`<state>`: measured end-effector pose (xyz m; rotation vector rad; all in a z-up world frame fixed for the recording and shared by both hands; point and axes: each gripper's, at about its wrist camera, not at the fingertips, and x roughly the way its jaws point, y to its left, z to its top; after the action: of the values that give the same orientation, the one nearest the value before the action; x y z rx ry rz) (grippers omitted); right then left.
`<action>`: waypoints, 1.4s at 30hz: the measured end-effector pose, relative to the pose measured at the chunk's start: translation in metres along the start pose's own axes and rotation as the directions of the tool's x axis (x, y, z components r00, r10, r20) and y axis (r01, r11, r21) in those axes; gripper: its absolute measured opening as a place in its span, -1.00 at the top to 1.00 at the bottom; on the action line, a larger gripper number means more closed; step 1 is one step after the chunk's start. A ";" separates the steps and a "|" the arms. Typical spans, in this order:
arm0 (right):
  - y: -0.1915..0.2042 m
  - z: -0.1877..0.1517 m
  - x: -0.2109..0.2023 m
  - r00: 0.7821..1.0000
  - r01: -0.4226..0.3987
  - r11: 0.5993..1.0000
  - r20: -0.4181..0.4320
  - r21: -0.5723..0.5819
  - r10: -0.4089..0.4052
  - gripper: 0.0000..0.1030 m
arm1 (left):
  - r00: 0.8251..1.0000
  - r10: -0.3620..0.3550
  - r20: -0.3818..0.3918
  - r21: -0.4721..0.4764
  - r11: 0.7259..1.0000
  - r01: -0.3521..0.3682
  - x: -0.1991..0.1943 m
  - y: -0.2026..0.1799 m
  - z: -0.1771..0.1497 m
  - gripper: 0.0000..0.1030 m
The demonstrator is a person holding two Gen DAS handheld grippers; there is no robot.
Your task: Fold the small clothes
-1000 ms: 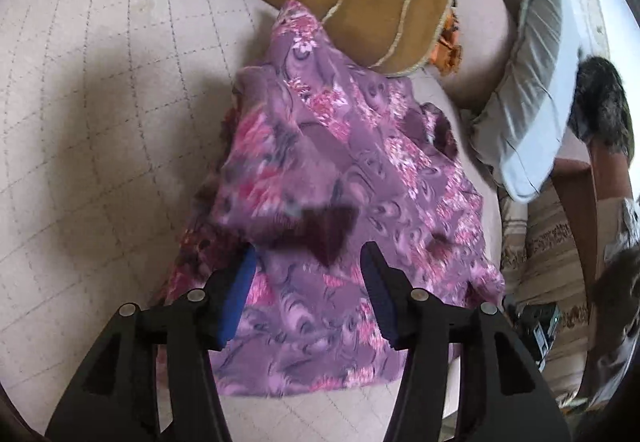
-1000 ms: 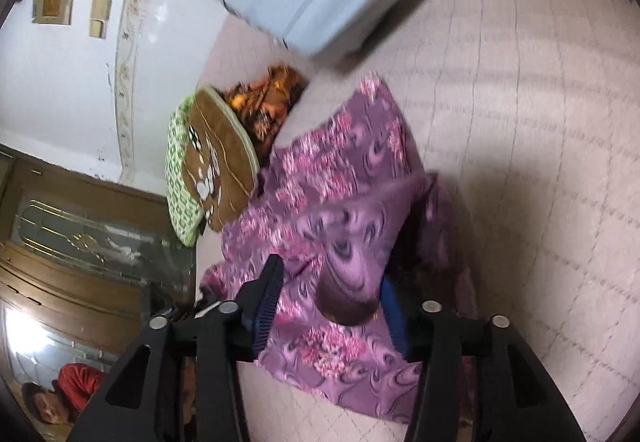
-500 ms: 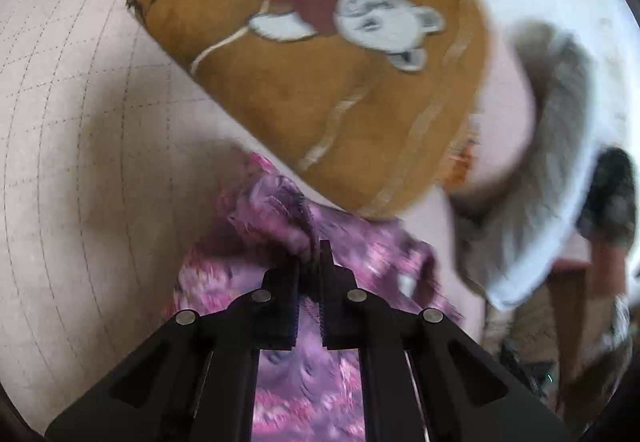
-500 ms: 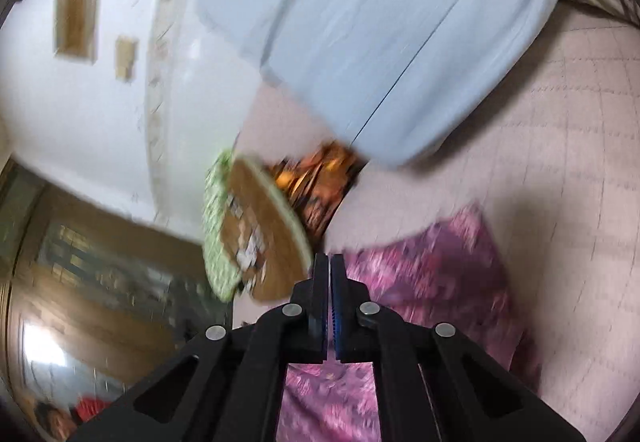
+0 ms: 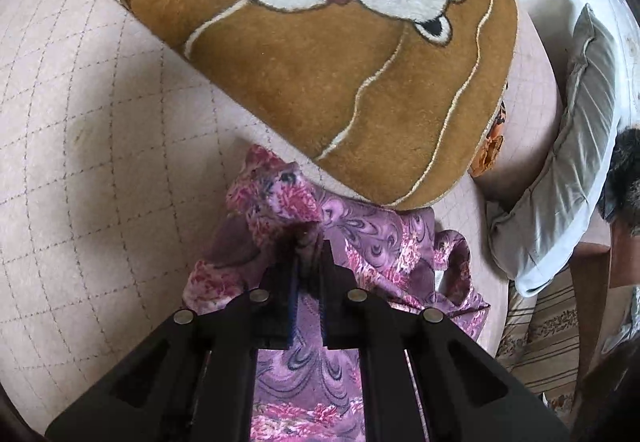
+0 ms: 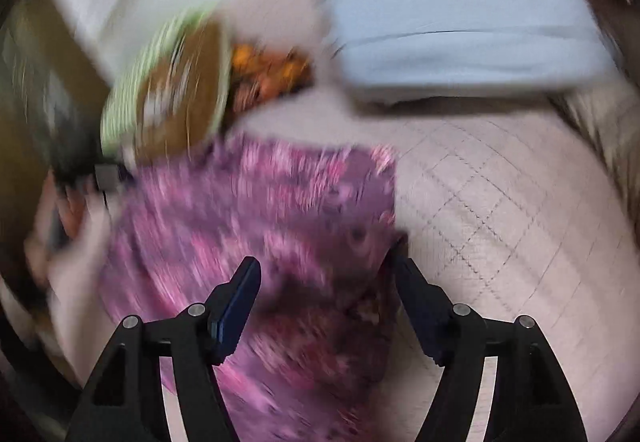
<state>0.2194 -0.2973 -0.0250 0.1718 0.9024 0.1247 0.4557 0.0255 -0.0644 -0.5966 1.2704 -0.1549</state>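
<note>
A purple and pink floral garment [image 5: 360, 254] lies on the pale quilted bed cover [image 5: 100, 162]. My left gripper [image 5: 307, 242] is shut on a bunched edge of the garment, close to the brown rug. In the right wrist view, which is blurred by motion, the garment [image 6: 260, 210] spreads flat ahead. My right gripper [image 6: 326, 262] is open just above the garment's near part, with nothing between its fingers.
A brown bear-pattern rug [image 5: 340, 42] lies right behind the garment and also shows in the right wrist view [image 6: 180, 90]. A grey pillow [image 5: 576, 170] lies at right. An orange cloth [image 6: 268, 74] and a light blue pillow [image 6: 448, 30] lie beyond the garment.
Both grippers shut on the garment and carried it toward the rug. Since half a second ago the right gripper has opened and let go; the left stays shut on the fabric.
</note>
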 end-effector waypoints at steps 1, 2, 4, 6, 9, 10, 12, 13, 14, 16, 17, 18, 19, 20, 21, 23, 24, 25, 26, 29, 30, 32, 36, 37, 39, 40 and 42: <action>0.007 -0.006 -0.001 1.000 0.005 0.998 -0.017 -0.063 -0.006 -0.38 | 1.000 0.006 0.001 0.014 1.000 -0.006 -0.001 0.000 -0.001 0.89; 0.010 -0.011 -0.003 1.000 0.018 0.995 -0.014 -0.097 -0.019 -0.38 | 1.000 0.010 0.001 0.021 1.000 -0.010 -0.001 -0.001 -0.001 0.89; 0.015 -0.020 -0.002 0.987 0.158 0.967 0.021 -0.199 -0.157 -0.44 | 1.000 0.020 -0.001 0.028 0.999 -0.020 0.001 -0.003 -0.001 0.89; 0.013 -0.015 0.013 0.973 0.227 0.945 0.006 -0.235 -0.232 -0.42 | 1.000 0.019 0.002 0.013 1.000 -0.019 0.002 -0.003 -0.002 0.89; 0.009 0.002 0.026 0.959 0.282 0.917 0.043 -0.281 -0.281 0.20 | 0.999 0.031 0.008 0.022 0.999 -0.031 0.002 -0.006 -0.003 0.89; 0.007 0.008 0.028 0.963 0.268 0.922 0.048 -0.281 -0.265 0.73 | 0.999 0.040 0.010 0.032 0.999 -0.040 0.002 -0.008 -0.002 0.89; -0.001 0.029 0.030 0.977 0.213 0.944 0.049 -0.250 -0.208 0.98 | 0.999 0.039 0.027 0.039 0.998 -0.040 -0.001 -0.012 0.000 0.89; -0.003 0.036 0.025 0.979 0.203 0.952 0.073 -0.228 -0.191 0.98 | 0.998 0.045 0.054 0.047 0.998 -0.048 -0.003 -0.016 0.004 0.89; -0.010 0.048 0.021 0.982 0.179 0.968 0.098 -0.178 -0.164 0.98 | 0.996 0.058 0.075 0.050 0.997 -0.062 -0.005 -0.018 0.007 0.89; -0.028 0.070 0.018 0.984 0.126 0.991 0.134 -0.046 -0.119 1.00 | 0.987 0.110 0.119 0.048 0.992 -0.117 -0.002 -0.020 0.017 0.90; -0.037 0.078 0.021 0.984 0.118 0.993 0.136 0.003 -0.117 1.00 | 0.983 0.144 0.115 0.030 0.989 -0.148 0.002 -0.017 0.022 0.90; -0.048 0.086 0.030 0.987 0.114 0.991 0.102 0.065 -0.121 1.00 | 0.985 0.144 0.093 0.007 0.989 -0.145 0.005 -0.013 0.026 0.90; -0.056 0.087 0.034 0.991 0.101 0.988 0.081 0.115 -0.110 0.89 | 0.991 0.117 0.068 -0.016 0.993 -0.116 0.006 -0.008 0.029 0.90; -0.061 0.087 0.035 0.994 0.073 0.986 0.075 0.147 -0.085 0.84 | 0.994 0.091 0.064 -0.019 0.996 -0.089 0.003 -0.004 0.031 0.90; -0.070 0.083 0.034 0.997 0.024 0.980 0.066 0.200 -0.038 0.80 | 0.996 0.063 0.069 -0.011 0.998 -0.063 -0.003 0.000 0.032 0.90; -0.085 0.069 0.028 0.995 -0.069 0.956 0.088 0.285 0.046 0.55 | 0.997 0.018 0.079 0.015 1.000 -0.019 -0.017 0.009 0.034 0.75; -0.089 0.061 0.027 0.991 -0.115 0.944 0.102 0.308 0.088 0.24 | 0.998 -0.004 0.070 0.027 1.000 0.002 -0.021 0.013 0.035 0.63; -0.093 0.053 0.026 0.987 -0.147 0.933 0.109 0.329 0.117 -0.07 | 0.998 -0.018 0.059 0.031 0.999 0.017 -0.024 0.020 0.035 0.34; -0.094 0.049 0.028 0.988 -0.144 0.932 0.107 0.334 0.114 -0.15 | 0.998 -0.019 0.056 0.029 0.999 0.018 -0.027 0.025 0.036 0.09; -0.087 0.042 0.042 0.992 -0.119 0.940 0.079 0.321 0.099 -0.17 | 0.999 -0.036 0.009 0.020 0.999 0.036 -0.023 0.036 0.029 0.02; -0.083 0.042 0.044 0.993 -0.107 0.945 0.080 0.308 0.086 -0.04 | 0.998 -0.050 -0.024 0.023 0.998 0.051 -0.018 0.037 0.025 0.00; -0.065 0.046 0.046 0.997 -0.026 0.974 0.072 0.226 0.010 0.88 | 0.996 -0.045 -0.078 0.044 0.998 0.049 -0.008 0.035 0.015 0.01; -0.047 0.057 0.019 0.984 0.054 0.989 0.159 0.139 -0.076 0.91 | 1.000 0.011 -0.001 0.169 0.986 -0.011 -0.017 0.015 -0.004 0.71; -0.047 0.063 0.011 0.977 0.047 0.988 0.197 0.149 -0.077 0.91 | 1.000 0.012 0.025 0.165 0.986 -0.016 -0.021 0.014 -0.003 0.77; -0.057 0.077 -0.005 0.959 0.012 0.978 0.276 0.208 -0.070 0.91 | 0.999 0.021 0.049 0.140 0.990 -0.028 -0.022 0.016 0.002 0.84; -0.059 0.081 -0.003 0.958 0.006 0.975 0.280 0.224 -0.070 0.91 | 0.997 0.042 0.064 0.130 0.990 -0.050 -0.020 0.018 0.006 0.86; -0.069 0.088 0.009 0.961 0.024 0.965 0.259 0.260 -0.094 0.91 | 0.993 0.075 0.091 0.116 0.990 -0.086 -0.018 0.025 0.012 0.89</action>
<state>0.2962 -0.3714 0.0078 0.3921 0.6475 -0.0713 0.4562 0.0585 -0.0596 -0.4440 1.1906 -0.1355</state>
